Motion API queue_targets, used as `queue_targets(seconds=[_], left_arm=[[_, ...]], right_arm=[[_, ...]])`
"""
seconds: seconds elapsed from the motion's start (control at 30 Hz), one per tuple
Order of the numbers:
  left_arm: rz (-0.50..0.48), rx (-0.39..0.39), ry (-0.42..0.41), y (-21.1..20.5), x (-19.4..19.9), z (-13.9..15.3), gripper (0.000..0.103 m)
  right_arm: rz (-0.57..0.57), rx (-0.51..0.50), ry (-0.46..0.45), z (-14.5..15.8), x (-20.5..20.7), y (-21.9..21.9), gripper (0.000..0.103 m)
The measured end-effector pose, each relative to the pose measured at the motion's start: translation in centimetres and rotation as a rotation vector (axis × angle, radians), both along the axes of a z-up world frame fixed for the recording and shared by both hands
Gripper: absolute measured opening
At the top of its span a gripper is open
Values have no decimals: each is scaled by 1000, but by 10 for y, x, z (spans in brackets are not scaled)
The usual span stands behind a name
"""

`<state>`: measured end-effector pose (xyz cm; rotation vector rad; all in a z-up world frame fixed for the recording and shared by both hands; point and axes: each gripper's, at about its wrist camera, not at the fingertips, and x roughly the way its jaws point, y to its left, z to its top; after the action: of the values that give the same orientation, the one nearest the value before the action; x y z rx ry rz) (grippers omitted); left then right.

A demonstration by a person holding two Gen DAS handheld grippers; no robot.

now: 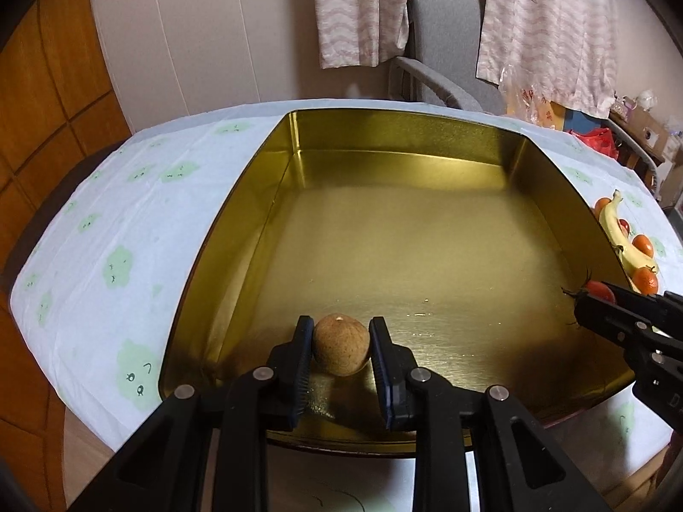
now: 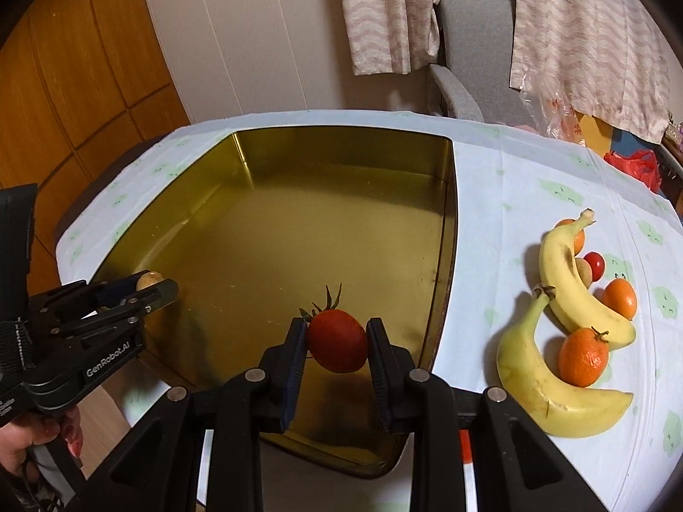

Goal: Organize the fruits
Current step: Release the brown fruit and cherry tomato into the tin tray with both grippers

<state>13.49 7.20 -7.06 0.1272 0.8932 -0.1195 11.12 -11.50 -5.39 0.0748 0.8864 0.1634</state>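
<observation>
- Left gripper (image 1: 340, 347): fingers clamped on a small brown round fruit (image 1: 340, 349), one pad each side, over the near-left part of the gold tray (image 1: 273, 196). Can't tell if the fruit touches the tray floor.
- Same gripper in right wrist view (image 2: 149, 286), at left edge w/ the brown fruit (image 2: 149, 280) peeking past the tips; a hand (image 2: 30, 443) holds its grip, bottom-left.
- Right gripper (image 2: 337, 343): fingers closed on a red tomato (image 2: 337, 345), green stem pointing up, over the tray's (image 2: 448, 222) near-right part, held off the floor w/ a shadow under it.
- In left wrist view the right gripper (image 1: 597, 303) comes in from the right edge, tomato (image 1: 599, 291) only partly visible at its tips.
- Tray: large, rectangular, shiny gold inside, nothing else in it; sits on a white tablecloth (image 2: 533, 179) w/ green cloud prints.
- Remaining fruit on the cloth, right of tray, well apart from it: two bananas, the near one (image 2: 538, 375) & the far one (image 2: 567, 281), just beside each other.
- Tangerine (image 2: 583, 356) w/ stem sits between the bananas' near ends; second tangerine (image 2: 621, 296) right of the far banana; third orange fruit (image 2: 576, 237) partly hidden behind the far banana's stem end.
- Small red tomato (image 2: 594, 265) & a brown fruit (image 2: 584, 273) tucked against the far banana's right side.
- Bkgd: grey chair (image 2: 474, 42) behind the table, pink patterned cloth (image 2: 384, 13) hanging over it, wooden panels (image 2: 85, 64) at left.
</observation>
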Motion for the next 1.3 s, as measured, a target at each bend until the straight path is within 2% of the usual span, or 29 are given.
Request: queue_targets(seconds=[0.37,0.5,0.67,0.8,0.9,1.0,1.2,1.3], left_arm=[[10,10,-4,-1,1,-1,27],[13,10,-6,-2,0,-1,38],[15,7,-13,-3,-3,0,41],[19,2,-26,-3,-5,1,57],[24,-6,-39,-3,-8,3,62],[36,-26,-64,-2,-13,8,77],[65,-75,-123,2,-25,21,90],[83,-96,-148,4,-34,26,93]], right_arm=[[0,-33,10,-3,7,8,29],[-9,-18,-23,2,2,6,29],[-35,7,-60,11,-6,-2,29],[-64,35,-95,20,-17,-11,29],[-90,49,-108,23,-25,-18,29],[-124,72,-112,25,-33,-29,29],[-187,98,-120,27,-51,-52,29],[-215,107,-118,26,-60,-64,29]])
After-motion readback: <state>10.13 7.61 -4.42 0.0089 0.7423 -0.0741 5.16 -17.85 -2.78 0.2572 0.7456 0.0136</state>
